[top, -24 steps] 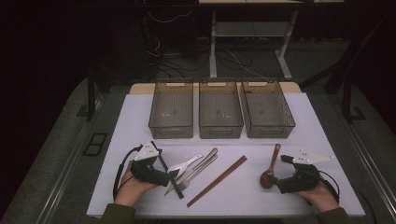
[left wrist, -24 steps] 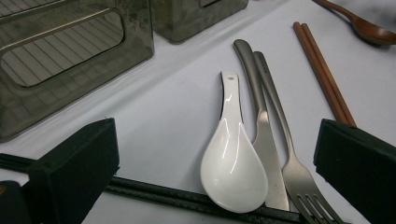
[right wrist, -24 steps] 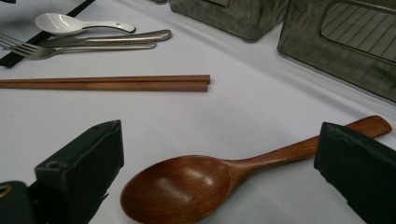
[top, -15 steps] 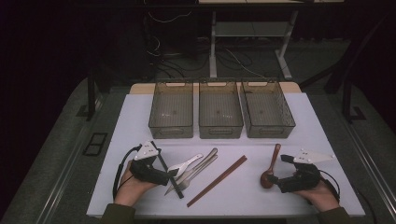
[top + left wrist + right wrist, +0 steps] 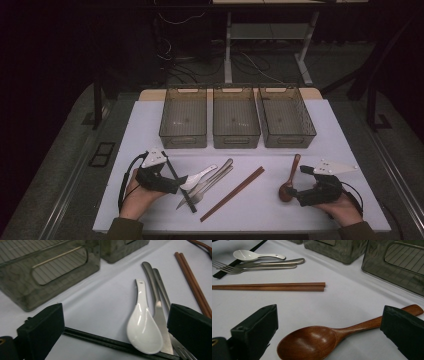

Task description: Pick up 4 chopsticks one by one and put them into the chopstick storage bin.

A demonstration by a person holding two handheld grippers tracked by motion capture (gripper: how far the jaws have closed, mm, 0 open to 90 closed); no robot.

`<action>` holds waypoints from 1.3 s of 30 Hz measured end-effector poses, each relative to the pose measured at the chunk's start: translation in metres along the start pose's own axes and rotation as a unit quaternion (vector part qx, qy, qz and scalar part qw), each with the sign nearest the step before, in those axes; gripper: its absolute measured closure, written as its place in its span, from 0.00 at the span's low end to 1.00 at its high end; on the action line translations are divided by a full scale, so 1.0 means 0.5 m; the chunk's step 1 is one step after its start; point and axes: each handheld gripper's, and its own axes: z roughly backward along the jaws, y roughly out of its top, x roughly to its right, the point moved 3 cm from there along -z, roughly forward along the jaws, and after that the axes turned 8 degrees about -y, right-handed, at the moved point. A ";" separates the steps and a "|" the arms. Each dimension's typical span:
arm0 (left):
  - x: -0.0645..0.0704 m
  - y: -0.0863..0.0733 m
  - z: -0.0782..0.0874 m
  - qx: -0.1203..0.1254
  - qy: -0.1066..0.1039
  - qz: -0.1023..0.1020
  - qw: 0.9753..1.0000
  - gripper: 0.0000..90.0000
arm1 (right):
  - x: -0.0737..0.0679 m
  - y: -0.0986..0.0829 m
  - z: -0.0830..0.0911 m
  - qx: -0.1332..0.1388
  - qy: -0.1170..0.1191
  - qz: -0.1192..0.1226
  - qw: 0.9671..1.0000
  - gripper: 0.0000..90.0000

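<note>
While no writing is legible anywhere, both tools spread wide: left tool (image 5: 113,332) (white spoon (image 5: 144,327)), right tool (image 5: 329,332) (wooden spoon (image 5: 322,338)).

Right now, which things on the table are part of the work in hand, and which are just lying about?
In hand:
white spoon, between the open left gripper jaws
wooden spoon, between the open right gripper jaws

Lying about:
black chopsticks
fork and another steel piece
brown chopsticks
three bins
</note>
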 end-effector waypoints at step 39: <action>-0.145 0.009 -0.033 -0.056 0.133 0.097 0.985 0.52 | 0.003 -0.003 0.000 -0.003 -0.008 0.002 1.000 0.01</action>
